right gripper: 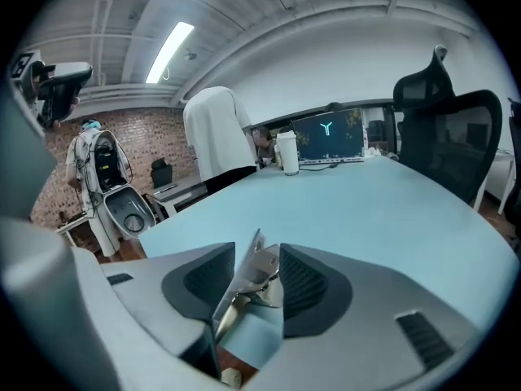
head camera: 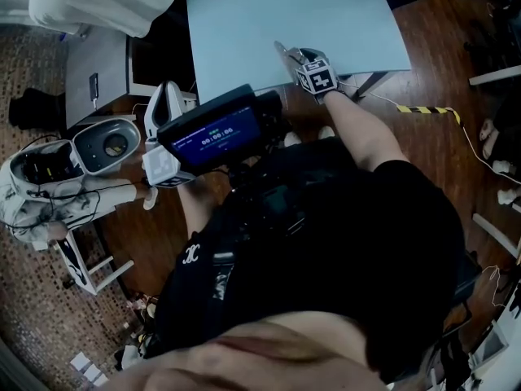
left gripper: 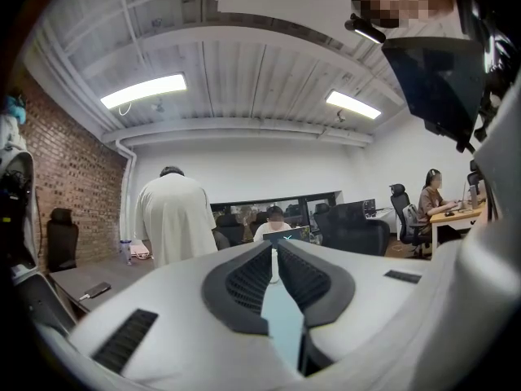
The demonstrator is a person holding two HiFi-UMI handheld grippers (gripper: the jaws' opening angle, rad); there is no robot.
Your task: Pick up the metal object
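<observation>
Shiny silver metal object (right gripper: 254,279): we see it clamped between the dark ribbed pads of the right tongs. It is a folded, sheet-like piece, and its pointed tip sticks out past the pad tips, leaning toward the left pad.
Right tongs (right gripper: 258,252): closed on the metal object, with the jaws only as far apart as the piece is thick. In the head view we find them over the near edge of the desk, pointing away from the person.
Object's place: in the grip of the right tongs, over the near part of the desk (head camera: 286,53). We cannot tell whether it touches the surface.
Left tongs (left gripper: 274,249): jaws drawn together to a thin slit at the tips, with nothing between them. They are off the desk, to the left of the right tongs and well apart from them.
Pale blue desk (right gripper: 391,210): it spreads out ahead of the right tongs.
White cup (right gripper: 287,153) and dark monitor (right gripper: 330,137): far ahead of the right tongs, at the far end of the desk.
Black mesh office chair (right gripper: 456,137): ahead and to the right of the right tongs, beside the desk.
</observation>
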